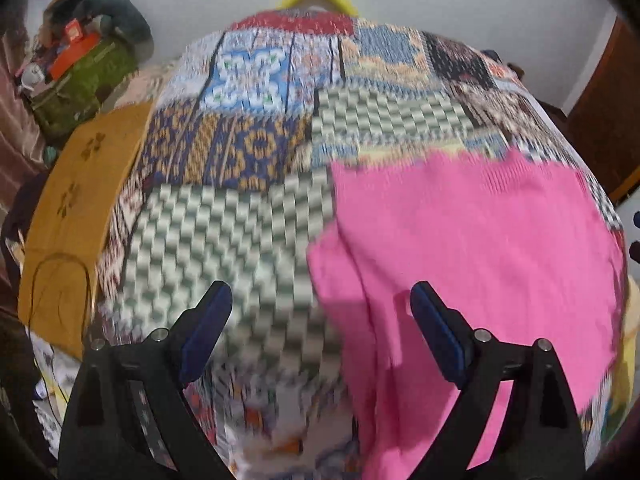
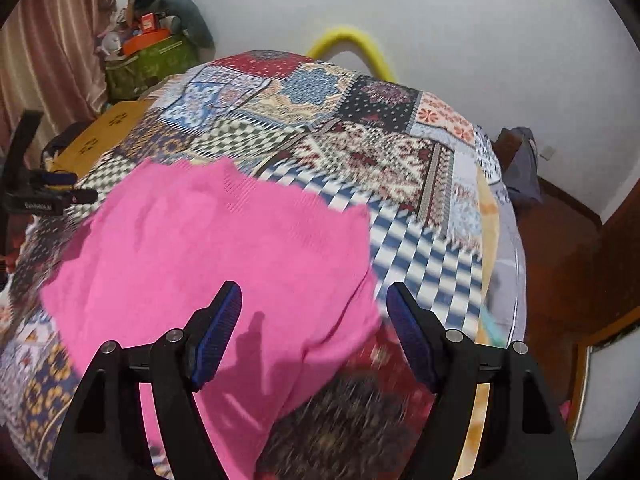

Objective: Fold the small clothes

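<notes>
Hovering with both jaws wide and empty over a soft pink ribbed-knit garment (image 2: 208, 248) lying flat on the patchwork-quilted bed (image 2: 360, 120).
Left gripper (image 1: 320, 320) straddles the garment's left edge, right gripper (image 2: 314, 322) its right corner; the limp, stretchy knit could bunch, or a pinch could catch the quilt beneath and drag it along.

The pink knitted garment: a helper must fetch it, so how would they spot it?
A patchwork-patterned bedspread covers the bed. On it lies the pink knitted garment, spread flat. It is the only plain single-colour piece there.
</notes>
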{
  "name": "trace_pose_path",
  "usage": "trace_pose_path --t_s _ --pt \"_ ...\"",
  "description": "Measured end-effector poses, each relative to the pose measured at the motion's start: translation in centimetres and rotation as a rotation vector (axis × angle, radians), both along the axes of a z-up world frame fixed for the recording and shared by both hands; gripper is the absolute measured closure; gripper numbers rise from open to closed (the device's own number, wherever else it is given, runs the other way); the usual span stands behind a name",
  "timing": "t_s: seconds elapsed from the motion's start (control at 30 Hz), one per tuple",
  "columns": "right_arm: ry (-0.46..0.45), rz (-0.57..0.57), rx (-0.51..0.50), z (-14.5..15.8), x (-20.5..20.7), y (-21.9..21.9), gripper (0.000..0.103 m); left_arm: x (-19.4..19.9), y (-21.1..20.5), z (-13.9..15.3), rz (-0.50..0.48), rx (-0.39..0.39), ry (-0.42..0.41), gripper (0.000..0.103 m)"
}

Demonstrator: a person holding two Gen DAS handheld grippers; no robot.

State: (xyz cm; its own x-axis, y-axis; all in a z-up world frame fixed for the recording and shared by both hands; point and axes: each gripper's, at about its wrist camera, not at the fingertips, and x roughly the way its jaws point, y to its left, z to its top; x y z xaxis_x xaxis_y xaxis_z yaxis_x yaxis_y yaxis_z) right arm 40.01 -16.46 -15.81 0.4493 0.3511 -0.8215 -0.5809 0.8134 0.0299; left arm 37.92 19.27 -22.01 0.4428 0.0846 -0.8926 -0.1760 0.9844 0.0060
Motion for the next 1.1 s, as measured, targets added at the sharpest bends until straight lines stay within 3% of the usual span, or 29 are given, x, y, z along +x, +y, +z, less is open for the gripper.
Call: trace_pose_path --t_s 0.13,0.37,0.43,0.5,0.53,0.63,0.67,0.7,0.8,1.0,1.1 --pt "0.031 0.004 0.038 -0.3 -3.5 -1.1 0.031 -4.3 -0.7 -0.4 -0.022 -0.058 0.018 0.012" --pt "0.127 -0.031 0.133 -2.8 -7.4 -2.9 0.033 -9.1 -2.8 -1.6 -0.068 -0.092 0.038 0.016" --pt "0.166 -0.048 0.153 -4.0 -8.1 -3.2 0.041 -9.9 -2.8 -2.2 -0.058 -0.110 0.045 0.025" --pt "0.209 -0.053 0.163 -5.2 -8.3 -3.1 0.054 -10.4 -2.5 -2.9 -0.029 -0.153 0.059 0.042" --pt "0.224 -0.059 0.169 -5.7 -8.4 -3.1 0.057 -10.6 -2.2 -3.4 -0.009 -0.205 0.063 0.046" --pt "0.276 -0.082 0.223 -6.8 -8.3 -3.1 0.080 -10.9 -1.9 -3.6 0.009 -0.312 0.042 0.086" --pt "0.283 -0.091 0.234 -7.0 -8.2 -3.1 0.092 -10.9 -2.0 -3.4 0.010 -0.312 0.039 0.096" --pt "0.285 -0.096 0.249 -7.0 -8.1 -3.1 0.095 -11.0 -2.1 -3.3 0.009 -0.306 0.033 0.096" --pt "0.275 -0.094 0.290 -6.4 -8.1 -3.2 0.097 -11.8 -2.7 -1.8 -0.032 -0.218 -0.013 0.097" --pt "0.203 -0.064 0.266 -4.4 -9.3 -4.3 0.098 -14.4 -2.4 1.9 -0.066 -0.088 -0.131 0.099" --pt "0.192 -0.068 0.251 -4.1 -9.5 -5.0 0.098 -14.8 -2.1 2.1 -0.071 -0.055 -0.136 0.099"
